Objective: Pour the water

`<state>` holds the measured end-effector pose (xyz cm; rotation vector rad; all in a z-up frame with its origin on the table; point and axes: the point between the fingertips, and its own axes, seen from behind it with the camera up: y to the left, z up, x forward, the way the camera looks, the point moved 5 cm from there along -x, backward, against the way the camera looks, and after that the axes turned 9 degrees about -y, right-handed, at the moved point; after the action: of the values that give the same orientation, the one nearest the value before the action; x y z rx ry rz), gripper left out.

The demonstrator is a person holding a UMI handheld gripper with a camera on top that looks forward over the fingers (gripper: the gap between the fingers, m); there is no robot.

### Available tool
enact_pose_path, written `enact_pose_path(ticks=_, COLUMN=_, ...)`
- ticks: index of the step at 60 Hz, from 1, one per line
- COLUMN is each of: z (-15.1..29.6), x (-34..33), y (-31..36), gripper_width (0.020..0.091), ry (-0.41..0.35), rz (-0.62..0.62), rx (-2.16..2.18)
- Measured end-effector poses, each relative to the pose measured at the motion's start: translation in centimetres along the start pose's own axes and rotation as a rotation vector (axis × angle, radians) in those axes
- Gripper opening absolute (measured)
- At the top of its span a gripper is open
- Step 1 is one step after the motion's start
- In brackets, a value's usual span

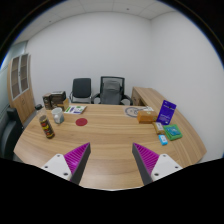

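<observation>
The gripper (109, 160) hovers above the near edge of a long oval wooden conference table (110, 135). Its jaws stand wide apart with nothing between them, and its two magenta pads (76, 156) face each other across bare tabletop.

At about ten o'clock from the fingers, well apart from them, stands one brown bottle with a pale cap (46, 127), upright on the table. Whether it holds water cannot be told. At roughly eleven o'clock, beyond the bottle, stands one small pale cup (58, 117), and just beside it, nearer twelve o'clock, lies one flat round red disc (81, 122). Farther back at eleven o'clock sits a cluster of small boxes and packets (57, 101), too small to count surely.

At one o'clock lies one round plate-like dish (134, 112) with an orange-brown item (148, 116) just beside it. At two o'clock stands one upright purple box (166, 111), tilted slightly, with one teal flat packet (173, 132) near its foot and one small purple object (163, 141) closer to the fingers.

Two dark office chairs (82, 90) stand side by side at twelve o'clock behind the table's far end. One pale wooden cabinet (21, 84) stands against the white wall at ten o'clock.
</observation>
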<state>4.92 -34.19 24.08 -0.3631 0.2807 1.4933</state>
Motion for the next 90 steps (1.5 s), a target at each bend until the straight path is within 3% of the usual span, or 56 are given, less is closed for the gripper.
enact_pose_path(ticks=19, z=-2.7, x=0.8, y=3.5, gripper_width=0.0859, ry=0.033, rz=0.027, rx=-0.010)
enact_pose_path(ticks=38, z=-5.0, x=3.0, y=20.4, gripper_width=0.0858, ry=0.039, rz=0.180, rx=-0.003)
enact_pose_path(ticks=51, z=-3.2, x=9.0, y=33.6, gripper_width=0.0862, ry=-0.056, rz=0.197, rx=0.044)
enact_pose_path(ticks=63, z=-1.6, x=16.9, y=39.2, gripper_width=0.0861, ry=-0.143, rz=0.125, rx=-0.001)
enact_pose_path(ticks=68, z=-1.4, x=19.9, y=40.1, gripper_width=0.0826, ry=-0.149, rz=0.099, rx=0.012)
enact_pose_path(ticks=72, z=-1.4, x=21.8, y=40.2, gripper_width=0.0754, ry=-0.160, rz=0.080, rx=0.034)
enact_pose_path(ticks=75, z=-1.4, x=22.8, y=40.1, gripper_width=0.0672, ry=-0.166, rz=0.064, rx=0.039)
enact_pose_path(ticks=78, z=-1.4, x=23.6, y=40.1, gripper_width=0.0537, ry=-0.179, rz=0.054, rx=0.037)
enact_pose_path(ticks=81, z=-1.1, x=24.1, y=40.2, gripper_width=0.0530, ry=-0.207, rz=0.053, rx=0.038)
enact_pose_path(ticks=90, z=-0.8, x=24.6, y=40.5, gripper_width=0.0415, ry=-0.230, rz=0.067, rx=0.005)
